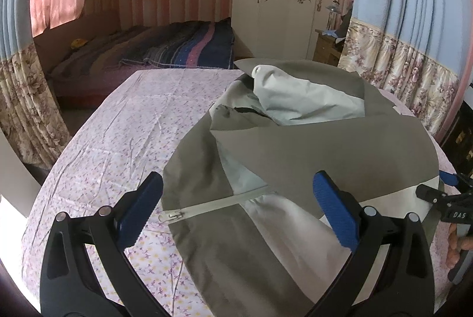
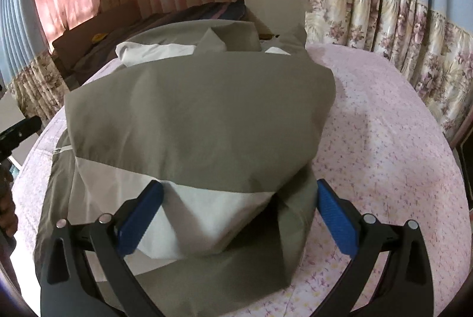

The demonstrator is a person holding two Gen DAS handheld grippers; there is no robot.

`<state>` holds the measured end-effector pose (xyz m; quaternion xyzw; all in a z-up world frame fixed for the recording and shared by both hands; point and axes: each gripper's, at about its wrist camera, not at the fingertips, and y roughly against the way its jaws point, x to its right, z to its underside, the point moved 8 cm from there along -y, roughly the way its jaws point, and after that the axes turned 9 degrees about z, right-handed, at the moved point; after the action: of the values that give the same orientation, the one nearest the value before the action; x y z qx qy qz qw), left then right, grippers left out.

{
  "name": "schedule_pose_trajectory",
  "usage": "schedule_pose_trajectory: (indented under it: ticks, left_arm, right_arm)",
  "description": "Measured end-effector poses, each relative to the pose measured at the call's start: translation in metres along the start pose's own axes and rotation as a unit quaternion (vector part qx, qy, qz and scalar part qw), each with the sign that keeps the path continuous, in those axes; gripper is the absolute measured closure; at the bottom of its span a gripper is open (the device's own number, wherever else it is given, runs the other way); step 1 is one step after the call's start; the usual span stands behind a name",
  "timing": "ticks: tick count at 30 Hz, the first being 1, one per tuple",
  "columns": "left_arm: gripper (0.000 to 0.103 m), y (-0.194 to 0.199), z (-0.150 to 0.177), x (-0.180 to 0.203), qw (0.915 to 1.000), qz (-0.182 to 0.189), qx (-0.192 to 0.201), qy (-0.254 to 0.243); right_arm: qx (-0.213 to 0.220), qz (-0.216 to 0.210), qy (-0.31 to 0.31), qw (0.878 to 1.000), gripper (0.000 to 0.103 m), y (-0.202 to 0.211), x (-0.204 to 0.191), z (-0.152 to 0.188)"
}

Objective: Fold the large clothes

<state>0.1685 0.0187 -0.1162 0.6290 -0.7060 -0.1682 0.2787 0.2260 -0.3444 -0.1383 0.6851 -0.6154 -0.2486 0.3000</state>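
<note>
A large olive-grey jacket (image 1: 310, 145) with pale grey panels and a white zipper (image 1: 212, 206) lies partly folded on a floral sheet. My left gripper (image 1: 236, 184) hovers open over its near left part, fingers spread above zipper and lining. In the right wrist view the same jacket (image 2: 201, 116) shows one olive flap folded across the body. My right gripper (image 2: 239, 190) is open, its blue pads either side of a raised fold of pale lining (image 2: 218, 213). The right gripper (image 1: 449, 193) also appears at the left wrist view's right edge, held by a hand (image 1: 456, 246).
The floral sheet (image 1: 118, 139) covers the work surface, with bare cloth left of the jacket and also to its right (image 2: 384, 154). Beyond it stand a bed (image 1: 165, 51), a white wardrobe (image 1: 283, 6) and flowered curtains (image 2: 399, 30).
</note>
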Motion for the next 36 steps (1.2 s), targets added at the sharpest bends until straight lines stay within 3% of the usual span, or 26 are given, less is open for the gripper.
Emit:
schedule_pose_trajectory:
  ticks: [2, 4, 5, 7, 12, 16, 20, 23, 28, 31, 36]
  left_arm:
    - [0.003, 0.001, 0.001, -0.002, 1.0, -0.002, 0.0, 0.001]
    - [0.003, 0.001, 0.001, -0.003, 1.0, -0.005, -0.002, 0.0]
    - [0.003, 0.001, 0.002, -0.004, 1.0, -0.005, -0.002, 0.0]
    - [0.003, 0.0, 0.003, -0.003, 1.0, -0.007, -0.004, -0.001]
    - [0.003, 0.001, 0.005, 0.001, 1.0, -0.007, -0.006, -0.003]
    - [0.003, 0.004, 0.001, 0.006, 0.9999, -0.009, -0.001, -0.009]
    - [0.003, 0.006, -0.007, 0.011, 0.9997, -0.015, 0.006, -0.018]
    - [0.003, 0.003, -0.012, 0.018, 0.999, -0.026, 0.009, -0.035]
    - [0.003, -0.016, -0.024, 0.026, 0.9981, -0.03, -0.002, -0.054]
    - [0.003, -0.017, -0.033, 0.01, 0.9962, -0.065, -0.001, -0.058]
    - [0.003, -0.015, -0.024, -0.015, 0.996, -0.082, -0.006, -0.036]
  right_arm:
    - [0.006, -0.002, 0.0, 1.0, 0.007, -0.001, -0.002, -0.002]
    - [0.011, -0.006, 0.004, 1.0, 0.033, -0.001, -0.004, -0.003]
    - [0.012, -0.004, 0.005, 1.0, 0.039, -0.001, -0.006, -0.004]
    - [0.009, 0.002, 0.006, 1.0, 0.06, -0.001, -0.006, -0.005]
    - [0.035, -0.001, -0.023, 0.999, 0.083, 0.019, 0.017, -0.016]
    - [0.08, 0.023, -0.052, 0.995, 0.094, 0.041, 0.062, -0.035]
    - [0.122, 0.104, -0.08, 0.984, 0.097, 0.053, 0.132, -0.063]
    - [0.122, 0.129, -0.086, 0.98, 0.098, 0.035, 0.176, -0.081]
    - [0.132, 0.191, -0.045, 0.972, 0.099, 0.006, 0.207, -0.1]
    - [0.141, 0.229, -0.051, 0.962, 0.1, -0.007, 0.235, -0.114]
    - [0.143, 0.315, -0.05, 0.937, 0.1, -0.033, 0.275, -0.127]
